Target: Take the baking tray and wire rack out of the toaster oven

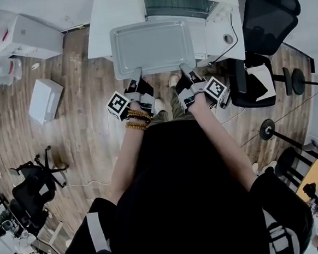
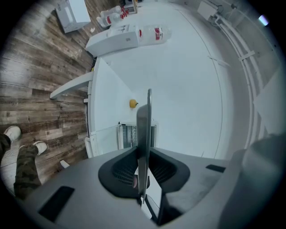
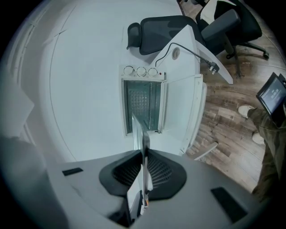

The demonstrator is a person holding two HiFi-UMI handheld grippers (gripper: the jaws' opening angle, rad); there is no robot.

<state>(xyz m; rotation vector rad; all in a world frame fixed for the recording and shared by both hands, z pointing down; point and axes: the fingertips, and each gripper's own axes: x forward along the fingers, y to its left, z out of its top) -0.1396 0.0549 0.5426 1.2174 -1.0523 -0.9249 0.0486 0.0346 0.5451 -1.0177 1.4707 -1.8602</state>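
I hold a flat grey baking tray (image 1: 152, 46) level over the white table (image 1: 99, 30), just in front of the toaster oven (image 1: 213, 4). My left gripper (image 1: 137, 72) is shut on the tray's near-left rim and my right gripper (image 1: 185, 68) on its near-right rim. In the left gripper view the tray (image 2: 144, 127) runs edge-on between the pads of the left gripper (image 2: 142, 178). The right gripper view shows the tray (image 3: 143, 136) clamped the same way in the right gripper (image 3: 144, 179). Beyond it the oven (image 3: 142, 71) stands with its door (image 3: 181, 112) down, and a wire grid (image 3: 139, 102) shows inside.
A black office chair (image 1: 264, 19) stands right of the table and a cable (image 1: 230, 41) hangs from the oven. White boxes (image 1: 23, 36) and a carton (image 1: 44, 100) lie on the wooden floor at left, with another black chair (image 1: 35, 185) below them. Weights (image 1: 267, 129) lie at right.
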